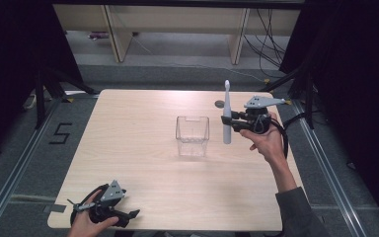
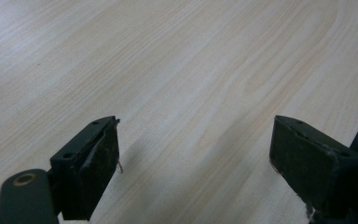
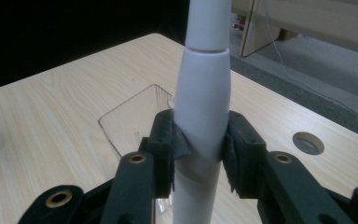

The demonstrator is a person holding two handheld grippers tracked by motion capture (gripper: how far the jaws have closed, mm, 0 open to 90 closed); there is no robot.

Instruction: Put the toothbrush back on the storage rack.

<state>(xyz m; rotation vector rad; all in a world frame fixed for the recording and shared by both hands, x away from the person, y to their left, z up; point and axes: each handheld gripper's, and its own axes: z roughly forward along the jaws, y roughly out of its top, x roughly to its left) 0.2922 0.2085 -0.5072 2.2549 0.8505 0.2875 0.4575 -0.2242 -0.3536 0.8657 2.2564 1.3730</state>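
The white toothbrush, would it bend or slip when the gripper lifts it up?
Probably no bending: the toothbrush stands straight and upright in the right gripper, so it looks stiff. It might slip a little, since its handle looks smooth and rounded between the pads. It seems light, as one grip at its middle keeps it upright.

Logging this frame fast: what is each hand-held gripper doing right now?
Left hand-held gripper: open, holding nothing, low over the table.
Right hand-held gripper: closed on the upright white electric toothbrush.

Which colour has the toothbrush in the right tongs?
White all over; the toothbrush shows best in the right gripper view.
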